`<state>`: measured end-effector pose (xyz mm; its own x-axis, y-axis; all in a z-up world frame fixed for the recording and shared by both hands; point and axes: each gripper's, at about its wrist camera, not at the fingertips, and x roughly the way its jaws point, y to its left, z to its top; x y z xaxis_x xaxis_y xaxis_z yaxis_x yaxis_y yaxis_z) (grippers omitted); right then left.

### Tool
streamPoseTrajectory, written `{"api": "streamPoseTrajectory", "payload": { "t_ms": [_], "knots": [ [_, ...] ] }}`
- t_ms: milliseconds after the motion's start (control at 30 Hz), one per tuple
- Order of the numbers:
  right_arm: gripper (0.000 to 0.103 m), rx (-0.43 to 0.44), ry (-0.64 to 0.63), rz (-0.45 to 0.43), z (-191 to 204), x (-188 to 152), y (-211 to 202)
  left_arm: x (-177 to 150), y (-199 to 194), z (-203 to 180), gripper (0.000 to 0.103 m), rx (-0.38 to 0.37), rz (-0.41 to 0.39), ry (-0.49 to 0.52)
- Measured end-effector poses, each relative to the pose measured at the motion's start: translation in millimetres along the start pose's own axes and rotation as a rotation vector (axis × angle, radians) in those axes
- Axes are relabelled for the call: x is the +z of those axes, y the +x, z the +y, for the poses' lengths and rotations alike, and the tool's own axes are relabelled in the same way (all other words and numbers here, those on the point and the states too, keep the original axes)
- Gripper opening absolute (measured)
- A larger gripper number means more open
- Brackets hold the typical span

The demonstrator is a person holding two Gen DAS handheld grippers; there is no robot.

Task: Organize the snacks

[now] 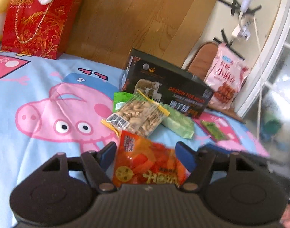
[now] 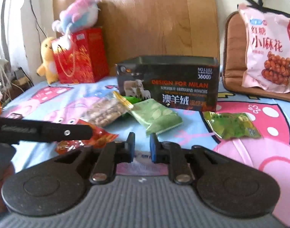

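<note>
My left gripper (image 1: 145,152) is open, its jaws on either side of an orange-red snack packet (image 1: 146,165) that lies on the bed; it also shows in the right wrist view (image 2: 99,135), partly behind the left gripper's body. Beyond it lie a clear nut packet (image 1: 139,115) (image 2: 105,112), a pale green packet (image 1: 178,121) (image 2: 156,116), a bright green packet (image 1: 121,98) and a dark green packet (image 1: 214,130) (image 2: 232,125). A black open box (image 1: 169,87) (image 2: 167,83) stands behind them. My right gripper (image 2: 142,144) is empty, jaws slightly apart, low over the bedsheet.
A pink snack bag (image 1: 225,76) (image 2: 268,53) leans on a brown cushion (image 2: 234,57) at the right. A red gift bag (image 1: 36,20) (image 2: 78,57) and plush toys (image 2: 76,15) stand by the wooden headboard (image 1: 135,15). The cartoon bedsheet (image 1: 49,114) spreads left.
</note>
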<state>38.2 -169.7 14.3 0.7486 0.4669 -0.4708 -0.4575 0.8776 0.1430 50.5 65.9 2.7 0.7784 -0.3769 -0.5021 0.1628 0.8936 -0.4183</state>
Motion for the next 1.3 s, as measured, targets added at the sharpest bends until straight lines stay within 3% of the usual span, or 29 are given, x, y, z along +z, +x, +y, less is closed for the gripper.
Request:
{"api": "streamPoseTrajectory", "payload": {
  "t_ms": [167, 200, 400, 533, 667, 733, 800, 900, 967, 1033, 1067, 1133, 1300],
  "knots": [
    [0.031, 0.079, 0.047, -0.027, 3.8, -11.7, -21.6, -2.7, -11.7, 17.9, 0.069, -0.052, 0.004, -0.094],
    [0.036, 0.091, 0.031, -0.035, 9.5, -13.8, -27.1, -3.4, -13.2, 20.3, 0.069, -0.06, 0.004, -0.104],
    [0.039, 0.227, -0.153, 0.027, 54.6, -23.2, -31.3, -3.8, -13.7, 23.6, 0.069, -0.07, 0.002, -0.123],
    [0.036, 0.156, -0.235, 0.036, 63.0, -19.7, -20.4, -3.2, -13.1, 24.3, 0.069, -0.072, 0.002, -0.125],
    [0.038, 0.016, -0.154, 0.038, 39.6, -8.2, -12.3, -4.0, -13.5, 25.1, 0.071, -0.092, 0.005, -0.129],
    [0.042, 0.068, -0.116, 0.044, 35.8, -5.4, -16.8, -4.2, -13.4, 25.7, 0.071, -0.112, 0.009, -0.133],
    [0.052, 0.131, -0.133, 0.05, 45.3, -6.0, -18.2, -4.4, -12.8, 26.1, 0.071, -0.126, 0.014, -0.137],
    [0.055, 0.071, -0.237, 0.089, 67.0, -14.2, -4.5, -4.8, -12.0, 25.1, 0.071, -0.124, 0.018, -0.132],
    [0.058, 0.057, -0.192, 0.112, 62.5, -14.3, 7.5, -4.5, -10.5, 23.5, 0.071, -0.125, 0.024, -0.122],
    [0.057, 0.088, -0.13, 0.125, 56.1, -7.7, 11.7, -4.9, -8.8, 19.0, 0.066, -0.13, 0.032, -0.098],
    [0.048, 0.093, -0.123, 0.124, 56.1, -6.2, 13.0, -5.5, -8.5, 16.1, 0.064, -0.117, 0.032, -0.081],
    [0.04, 0.078, -0.135, 0.111, 60.4, -7.4, 12.1, -6.6, -8.6, 13.3, 0.055, -0.099, 0.034, -0.064],
    [0.029, 0.048, -0.151, 0.085, 59.5, -16.7, -5.8, -14.0, -13.6, 14.7, 0.039, -0.143, 0.068, -0.089]
  ]
}}
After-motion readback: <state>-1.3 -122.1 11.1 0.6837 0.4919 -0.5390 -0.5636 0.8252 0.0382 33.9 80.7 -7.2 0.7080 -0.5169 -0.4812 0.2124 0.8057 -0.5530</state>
